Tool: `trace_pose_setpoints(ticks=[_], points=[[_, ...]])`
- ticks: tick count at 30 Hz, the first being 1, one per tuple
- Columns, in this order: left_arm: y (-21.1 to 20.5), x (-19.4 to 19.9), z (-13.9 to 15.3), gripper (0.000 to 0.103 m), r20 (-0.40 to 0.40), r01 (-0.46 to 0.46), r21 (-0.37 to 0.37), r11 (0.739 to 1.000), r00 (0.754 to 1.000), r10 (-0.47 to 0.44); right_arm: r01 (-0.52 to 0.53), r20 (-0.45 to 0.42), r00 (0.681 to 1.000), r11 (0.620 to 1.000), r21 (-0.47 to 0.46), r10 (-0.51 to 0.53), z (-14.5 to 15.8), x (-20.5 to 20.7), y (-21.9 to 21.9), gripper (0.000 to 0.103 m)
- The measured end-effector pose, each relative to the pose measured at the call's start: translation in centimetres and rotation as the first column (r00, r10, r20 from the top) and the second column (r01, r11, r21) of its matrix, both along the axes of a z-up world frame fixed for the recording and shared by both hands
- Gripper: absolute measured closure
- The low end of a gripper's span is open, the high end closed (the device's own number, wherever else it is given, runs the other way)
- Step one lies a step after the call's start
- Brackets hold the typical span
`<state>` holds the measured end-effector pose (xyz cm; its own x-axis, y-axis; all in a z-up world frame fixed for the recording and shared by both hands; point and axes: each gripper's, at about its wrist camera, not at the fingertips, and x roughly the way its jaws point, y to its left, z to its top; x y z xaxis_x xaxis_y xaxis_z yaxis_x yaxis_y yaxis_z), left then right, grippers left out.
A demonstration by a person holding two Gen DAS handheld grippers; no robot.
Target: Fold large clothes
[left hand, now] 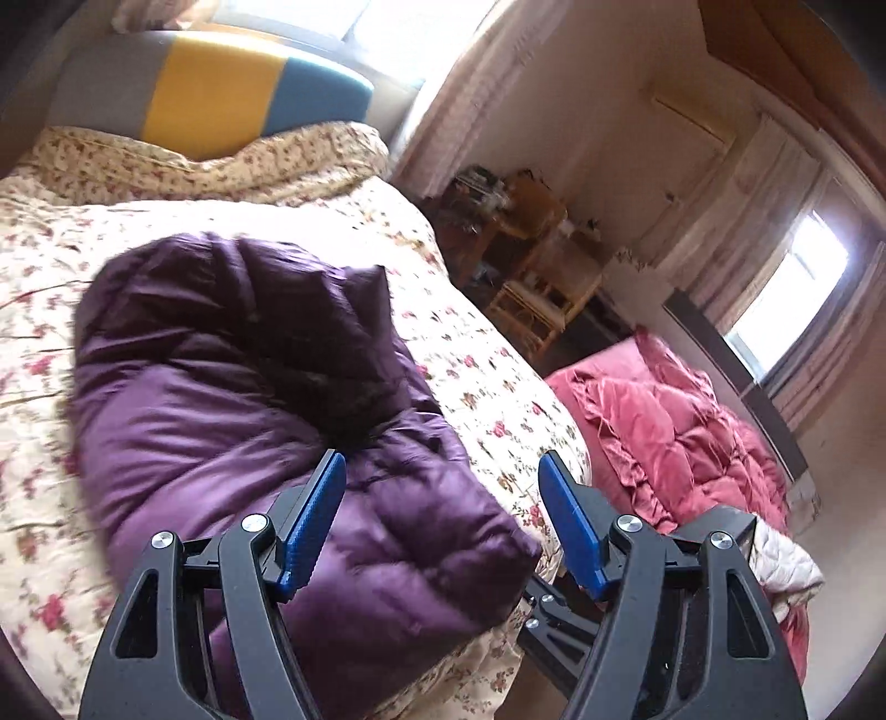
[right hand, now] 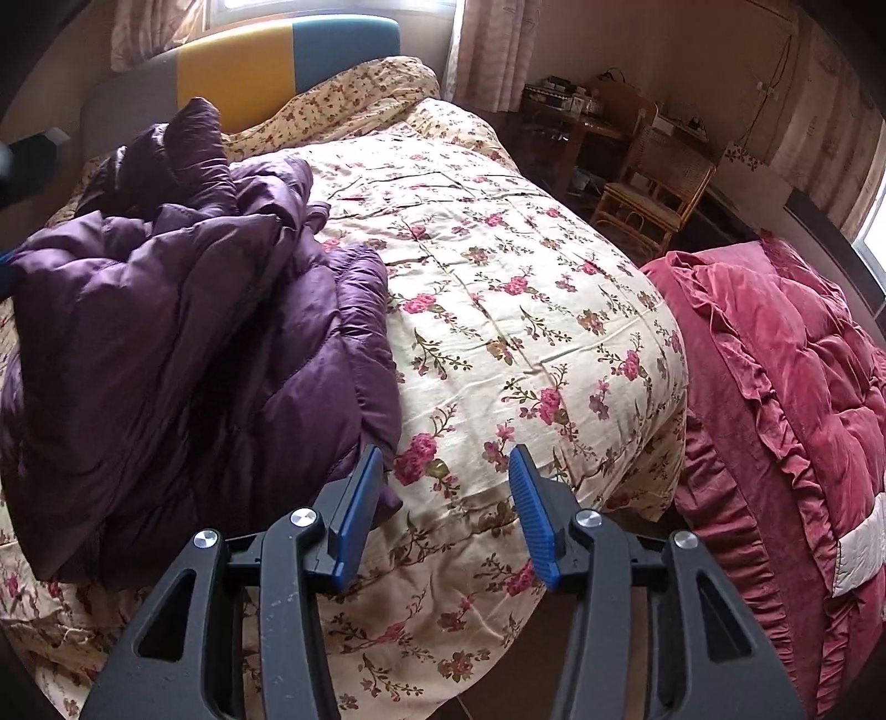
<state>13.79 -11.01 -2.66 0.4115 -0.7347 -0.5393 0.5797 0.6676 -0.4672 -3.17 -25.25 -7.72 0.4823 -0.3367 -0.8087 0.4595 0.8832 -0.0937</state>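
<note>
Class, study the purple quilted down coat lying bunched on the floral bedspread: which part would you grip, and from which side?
Probably grip the purple quilted down coat at its flat stitched edge nearest the foot of the floral bedspread, coming from the bed's foot with the open right gripper. That edge lies thin and exposed beside its fingers; the middle is puffed and heaped, too thick to pinch.

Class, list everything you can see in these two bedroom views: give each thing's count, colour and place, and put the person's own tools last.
puffer jacket: one, dark purple, bunched on the bed's left side
floral quilt: one, cream with pink flowers, covering the bed
headboard: one, grey, yellow and blue panels, at the bed's far end
ruffled quilt: one, red, heaped right of the bed
rattan chair: one, tan, by the far wall
curtains: pale pink, beside the window
left gripper: black with blue pads, open over the jacket
right gripper: black with blue pads, open at the jacket's edge
</note>
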Motion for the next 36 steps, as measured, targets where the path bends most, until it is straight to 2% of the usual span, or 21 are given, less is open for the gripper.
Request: trace_pose_setpoints(ticks=[3, 7, 12, 18, 25, 30, 36], points=[[2.9, -0.5, 0.0, 0.031, 0.004, -0.080, 0.003, 0.997, 0.997, 0.080, -0.011, 0.007, 1.000, 1.000, -0.009, 0.011, 0.4, -0.3, 0.6, 0.056], [6.4, -0.9, -1.0, 0.031, 0.001, -0.206, 0.053, 0.977, 0.978, 0.207, -0.029, 0.016, 0.999, 0.999, -0.012, 0.029, 0.9, -0.7, 1.3, 0.056], [9.0, -1.6, -3.4, 0.031, -0.018, -0.283, 0.115, 0.952, 0.958, 0.287, -0.055, 0.045, 0.997, 0.998, -0.020, 0.056, 2.1, -0.9, 2.5, 0.054], [8.6, -3.1, -5.1, 0.031, -0.004, -0.275, 0.167, 0.947, 0.960, 0.280, -0.089, 0.081, 0.993, 0.996, -0.031, 0.091, 3.7, -1.0, 3.5, 0.052], [8.1, -3.4, -5.4, 0.032, 0.009, -0.271, 0.169, 0.948, 0.962, 0.274, -0.113, 0.115, 0.986, 0.993, -0.040, 0.117, 5.5, -1.2, 4.3, 0.050], [7.9, -3.5, -5.8, 0.042, 0.012, -0.258, 0.180, 0.949, 0.965, 0.260, -0.143, 0.153, 0.977, 0.989, -0.048, 0.149, 7.1, -1.4, 5.4, 0.049], [7.5, -4.2, -6.7, 0.046, 0.012, -0.235, 0.192, 0.953, 0.971, 0.237, -0.194, 0.199, 0.960, 0.980, -0.046, 0.199, 8.9, -1.2, 6.9, 0.043]])
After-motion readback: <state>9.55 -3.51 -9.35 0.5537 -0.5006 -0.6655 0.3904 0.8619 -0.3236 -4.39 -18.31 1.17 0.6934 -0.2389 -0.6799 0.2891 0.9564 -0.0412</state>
